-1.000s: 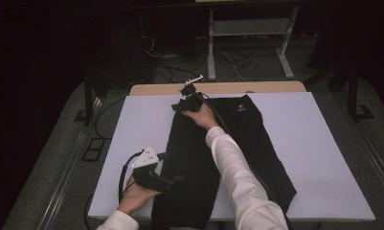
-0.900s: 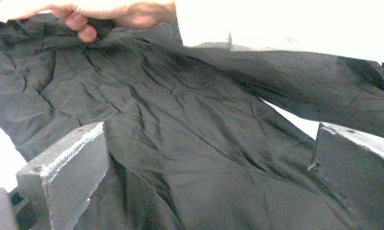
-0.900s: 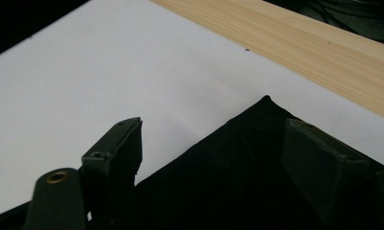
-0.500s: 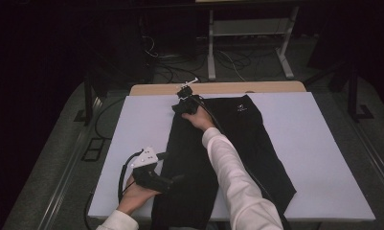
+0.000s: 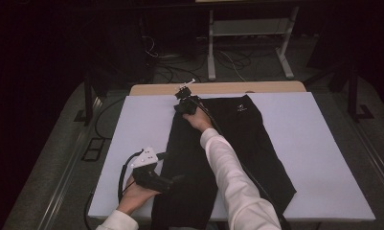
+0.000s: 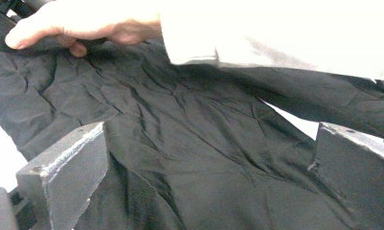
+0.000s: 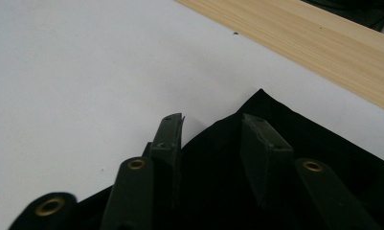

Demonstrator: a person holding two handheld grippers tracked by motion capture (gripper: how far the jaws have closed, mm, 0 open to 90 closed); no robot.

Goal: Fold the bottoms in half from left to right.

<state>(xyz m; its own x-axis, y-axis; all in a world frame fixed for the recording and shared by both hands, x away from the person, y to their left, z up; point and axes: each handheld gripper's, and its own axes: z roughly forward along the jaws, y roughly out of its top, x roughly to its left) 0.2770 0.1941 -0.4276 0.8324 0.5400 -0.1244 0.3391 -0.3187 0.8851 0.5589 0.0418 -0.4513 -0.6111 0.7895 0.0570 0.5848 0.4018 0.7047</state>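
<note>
The white table cover [image 5: 323, 143] carries a pair of black trousers [image 5: 256, 143], spread flat along the middle of it, waistband at the far edge near the strip of bare wooden tabletop [image 5: 276, 87], legs running toward the person. The step in hand, as I judge it, is to take hold of the garment at two places so that it can be folded: one grip at the far waistband corner and one at the near leg.

The right gripper [image 5: 184, 103] is stretched out to the far left corner of the waistband. In the right gripper view its jaws stand partly apart, with the pointed corner of the black cloth [image 7: 259, 103] lying between them. They have just been closing, but a gap is there on both sides of the cloth, so the corner is not yet pinched.

The left gripper [image 5: 173, 181] rests at the left edge of the near leg. In the left gripper view its jaws stand wide apart above the wrinkled fabric [image 6: 189, 143] and hold nothing.

The next move calls for the right jaws to close fully on that corner without pushing it away, and for the left jaws to come down on the leg edge.
</note>
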